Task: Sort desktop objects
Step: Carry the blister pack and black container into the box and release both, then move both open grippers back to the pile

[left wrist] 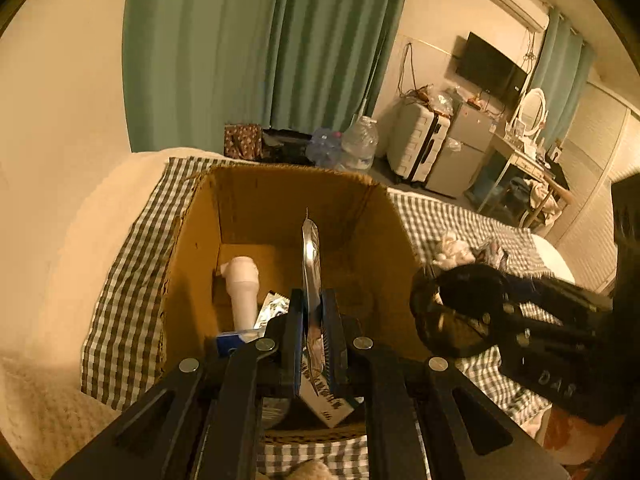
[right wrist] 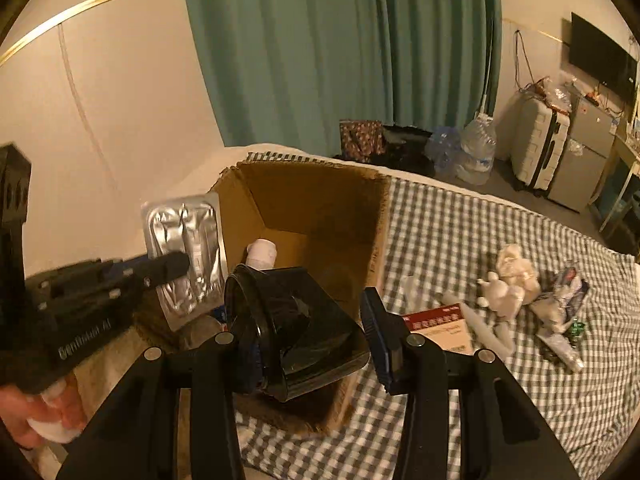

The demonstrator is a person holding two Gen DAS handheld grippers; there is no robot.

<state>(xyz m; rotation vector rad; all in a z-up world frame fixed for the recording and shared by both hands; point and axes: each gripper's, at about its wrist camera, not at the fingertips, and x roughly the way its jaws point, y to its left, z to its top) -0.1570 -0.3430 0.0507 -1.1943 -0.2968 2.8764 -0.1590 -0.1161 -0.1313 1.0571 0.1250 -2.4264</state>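
Left wrist view: the left gripper [left wrist: 311, 328] has its two black fingers pressed together on a flat silver foil packet [left wrist: 311, 264], seen edge-on and standing upright. The packet hangs above the open top of a brown cardboard box [left wrist: 192, 248]. The box sits on a checked cloth [left wrist: 120, 280] spread over a bed. Inside the box, on its floor, lie a white plastic bottle [left wrist: 242, 288], a crumpled foil wrapper [left wrist: 272, 310] just beside it, and a small blue-and-white carton [left wrist: 230, 342] near the front wall. To the right, the right gripper [left wrist: 440, 312] reaches in beside the box, with a black plastic cup-shaped object [left wrist: 452, 308] at its tip. Further back on the cloth rests a small white plush toy [left wrist: 454, 250].

Right wrist view: the right gripper [right wrist: 312, 336] has its fingers spread wide. The black plastic object [right wrist: 292, 332] leans against the left finger, over the box's [right wrist: 376, 240] near edge; whether the right finger touches it cannot be told. At left, the left gripper [right wrist: 176, 266] clamps the foil packet [right wrist: 184, 256], whose broad silver face shows here, held beside the box's left wall. On the cloth [right wrist: 440, 232] to the right lie a red-and-white booklet [right wrist: 440, 326], the plush toy [right wrist: 510, 284] and some crumpled wrappers [right wrist: 560, 308], well apart from the box.
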